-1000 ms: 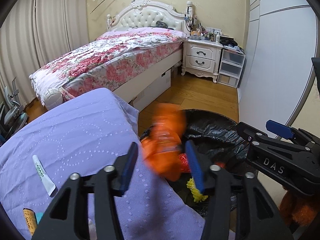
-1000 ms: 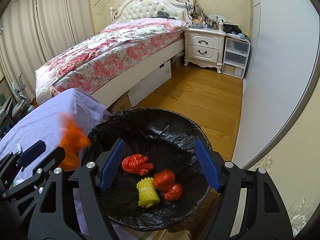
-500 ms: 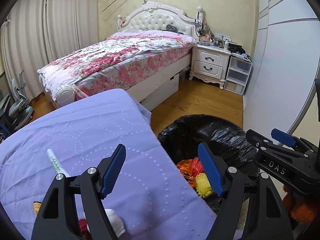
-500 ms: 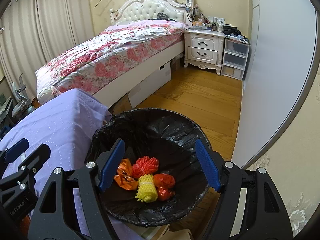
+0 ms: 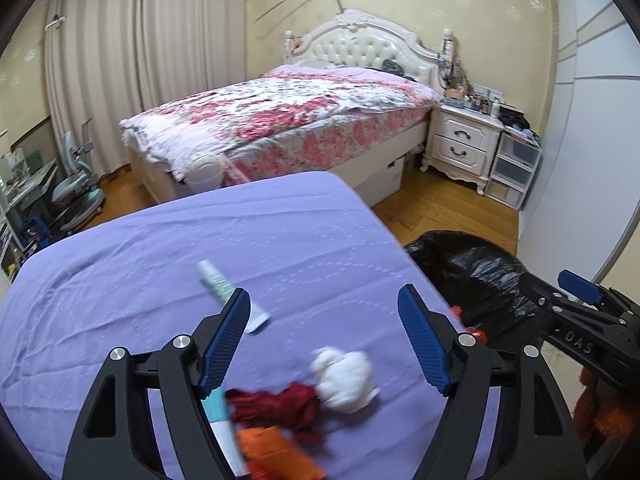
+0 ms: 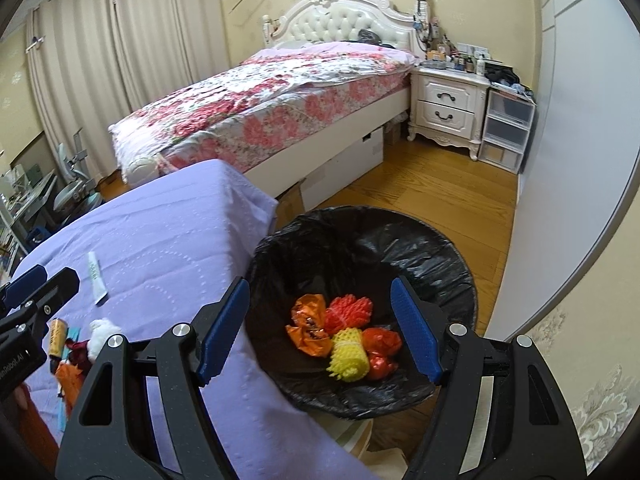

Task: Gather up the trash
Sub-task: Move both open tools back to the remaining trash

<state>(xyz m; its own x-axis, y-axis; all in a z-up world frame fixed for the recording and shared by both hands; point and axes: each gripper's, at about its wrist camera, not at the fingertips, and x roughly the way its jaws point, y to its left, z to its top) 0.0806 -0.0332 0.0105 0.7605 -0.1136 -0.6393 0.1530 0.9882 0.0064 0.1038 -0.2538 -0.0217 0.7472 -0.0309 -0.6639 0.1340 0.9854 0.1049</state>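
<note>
Swung away from the bin (image 6: 360,232) and back over the purple surface (image 5: 180,248): left tool (image 5: 326,340), blue pads apart and empty. Dropped already: orange wrapper (image 6: 310,324), now lying at lower centre of the right view beside red and yellow netting. Right tool (image 6: 320,330) spread wide, nothing gripped, above the bin. Waiting at lower centre of the left view: white wad (image 5: 346,376), dark red bundle (image 5: 280,400), white tube (image 5: 228,296). Likely next pick: white wad.
</note>
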